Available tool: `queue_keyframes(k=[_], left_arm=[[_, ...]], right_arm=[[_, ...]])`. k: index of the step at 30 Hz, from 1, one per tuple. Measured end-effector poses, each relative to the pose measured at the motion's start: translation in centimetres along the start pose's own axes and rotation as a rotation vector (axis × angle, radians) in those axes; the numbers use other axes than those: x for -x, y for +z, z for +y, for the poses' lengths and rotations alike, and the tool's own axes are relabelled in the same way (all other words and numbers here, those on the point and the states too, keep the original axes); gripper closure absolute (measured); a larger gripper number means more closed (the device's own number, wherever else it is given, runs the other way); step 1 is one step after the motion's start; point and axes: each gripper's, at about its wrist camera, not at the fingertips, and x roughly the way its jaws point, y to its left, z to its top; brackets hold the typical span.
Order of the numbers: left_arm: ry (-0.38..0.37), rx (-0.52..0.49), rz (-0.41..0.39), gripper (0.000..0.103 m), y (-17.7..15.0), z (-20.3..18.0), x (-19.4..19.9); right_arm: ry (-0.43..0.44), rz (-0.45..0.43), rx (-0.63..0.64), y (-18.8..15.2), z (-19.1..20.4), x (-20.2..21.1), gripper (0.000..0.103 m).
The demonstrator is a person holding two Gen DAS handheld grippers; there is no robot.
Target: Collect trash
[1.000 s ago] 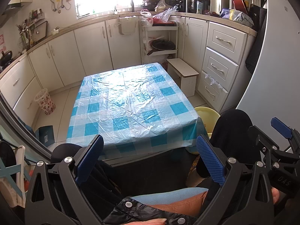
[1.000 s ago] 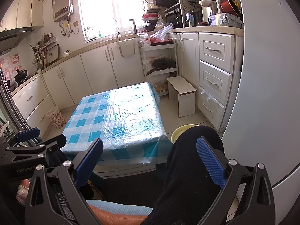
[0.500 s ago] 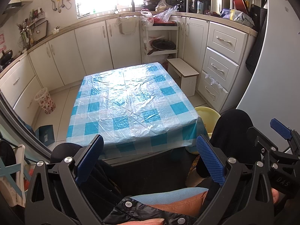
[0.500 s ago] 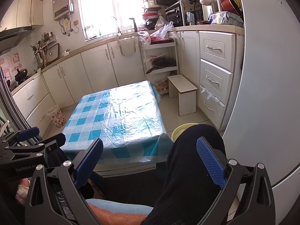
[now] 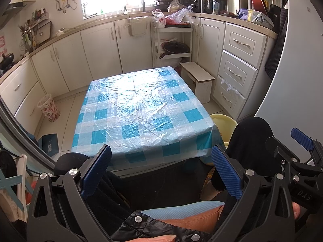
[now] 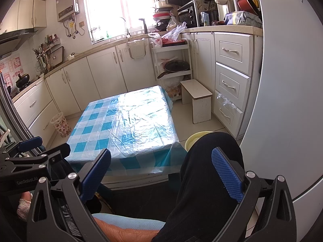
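Left wrist view. Left claw [image 5: 161, 169]: blue ribbed pads spread wide, nothing between them; held low over the person's lap, above dark trouser legs [image 5: 252, 141] and an orange and light-blue cushion [image 5: 187, 213]. Right claw [image 5: 302, 141]: seen at the right edge, one blue pad showing; whether it is spread or closed cannot be told from here. Low counter [image 5: 141, 109]: straight ahead, covered with a blue and white checked plastic sheet, wrinkled and glossy, its top bare. Trash: no loose piece can be made out on the counter or on the floor. Patterned wastebasket [image 5: 49, 107]: upright on the floor, left of the counter, against the cabinets. Yellow basin [image 5: 224, 125]: on the floor at the counter's near right corner, partly behind the knee. White stool [image 5: 198, 81]: right of the counter's far end, near the drawer unit [image 5: 238, 68].

Right wrist view. Right claw [image 6: 161, 169]: pads spread wide, empty, over the person's right knee. Left claw [image 6: 30, 143]: at the left edge, lower than the counter top; its opening cannot be judged here. Counter [image 6: 125, 121]: ahead and slightly left, sheet glaring under window light. Wastebasket [image 6: 61, 124]: beyond the counter's left side. Stool [image 6: 196, 98]: right of the counter. Basin [image 6: 193, 138]: rim just visible behind the knee. Rolling rack [image 6: 171, 60]: against the far cabinets, a dark pan on its middle shelf, plastic bags [image 6: 171, 33] on top.
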Motion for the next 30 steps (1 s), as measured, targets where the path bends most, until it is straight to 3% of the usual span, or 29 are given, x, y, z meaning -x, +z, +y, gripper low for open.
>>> queue_keyframes(k=[26, 30], left_arm=[[-0.007, 0.002, 0.000, 0.008, -0.40, 0.10, -0.11], [0.007, 0.017, -0.042, 0.008, -0.84, 0.30, 0.40]], right_arm=[[0.002, 0.007, -0.002, -0.37, 0.01, -0.06, 0.007], [0.003, 0.008, -0.002, -0.53, 0.04, -0.16, 0.007]])
